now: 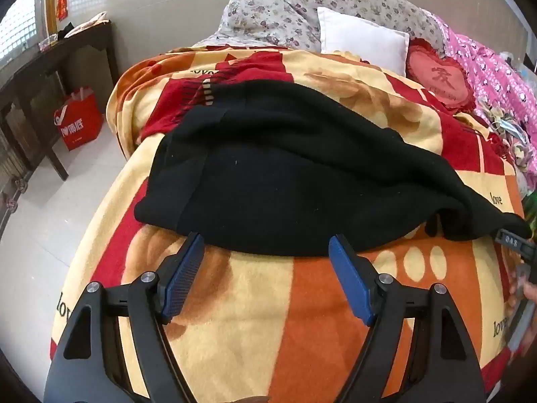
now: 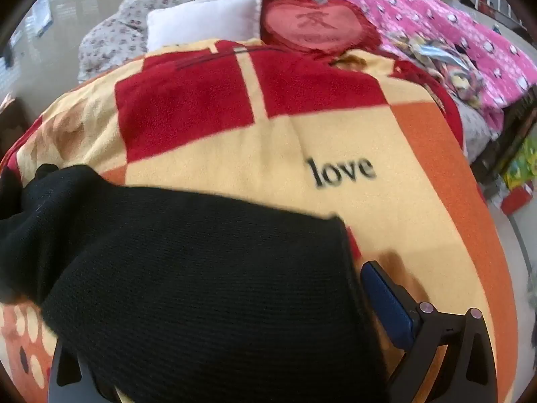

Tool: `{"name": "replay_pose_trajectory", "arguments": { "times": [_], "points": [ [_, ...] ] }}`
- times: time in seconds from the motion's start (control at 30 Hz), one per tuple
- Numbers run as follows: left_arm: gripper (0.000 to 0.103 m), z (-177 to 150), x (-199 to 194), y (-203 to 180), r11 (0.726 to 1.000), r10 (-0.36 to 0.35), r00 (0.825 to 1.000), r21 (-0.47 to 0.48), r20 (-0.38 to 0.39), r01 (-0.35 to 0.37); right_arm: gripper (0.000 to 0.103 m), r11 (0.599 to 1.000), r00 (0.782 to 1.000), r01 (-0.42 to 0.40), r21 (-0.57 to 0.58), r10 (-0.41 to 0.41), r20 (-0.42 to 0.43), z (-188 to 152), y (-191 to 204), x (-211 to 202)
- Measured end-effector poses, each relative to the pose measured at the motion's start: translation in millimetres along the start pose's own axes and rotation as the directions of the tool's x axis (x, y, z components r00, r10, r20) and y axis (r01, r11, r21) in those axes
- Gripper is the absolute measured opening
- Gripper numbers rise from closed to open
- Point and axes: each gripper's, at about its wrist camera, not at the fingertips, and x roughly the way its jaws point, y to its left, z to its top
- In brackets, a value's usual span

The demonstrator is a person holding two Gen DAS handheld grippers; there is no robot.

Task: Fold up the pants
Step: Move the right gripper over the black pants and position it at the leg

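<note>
Black pants (image 1: 268,174) lie crosswise on a bed blanket (image 1: 261,302) patterned in red, orange and cream. My left gripper (image 1: 266,238) is open, its two blue-padded fingertips at the pants' near edge with nothing between them. In the right wrist view one end of the pants (image 2: 201,285) fills the lower left and lies over my right gripper (image 2: 268,275). It hides the left finger, and only the right blue pad (image 2: 386,302) shows, clear of the cloth edge on the blanket (image 2: 386,141). That gripper stands wide open, with no pad pressing on the cloth.
At the head of the bed are floral pillows (image 1: 268,13), a white pillow (image 1: 362,37), a red heart cushion (image 1: 439,77) and a pink quilt (image 1: 493,67). A dark wooden table (image 1: 50,77) and a red bag (image 1: 79,122) stand on the floor to the left.
</note>
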Motion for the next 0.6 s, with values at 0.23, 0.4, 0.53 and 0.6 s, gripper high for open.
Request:
{"name": "replay_pose_trajectory", "arguments": {
  "times": [0.23, 0.4, 0.53, 0.6],
  "points": [
    [0.077, -3, -4, -1, 1.000, -0.010, 1.000, -0.012, 0.007, 0.010, 0.085, 0.997, 0.995, -0.057, -0.049, 0.061, 0.073, -30, 13, -50],
    [0.077, -9, -12, -7, 1.000, -0.024, 1.000, -0.004, 0.015, 0.024, 0.085, 0.991, 0.989, -0.084, -0.102, 0.096, 0.111, -43, 38, -74],
    [0.077, -4, -14, -7, 0.999, -0.052, 0.999, -0.003, 0.007, 0.052, 0.085, 0.986, 0.987, -0.087, -0.141, 0.104, 0.124, -42, 59, -82],
    [0.077, -5, -14, -7, 0.998, -0.060, 0.998, -0.010, 0.005, 0.060, 0.085, 0.982, 0.987, -0.087, -0.165, 0.108, 0.122, -43, 74, -83]
  ]
}}
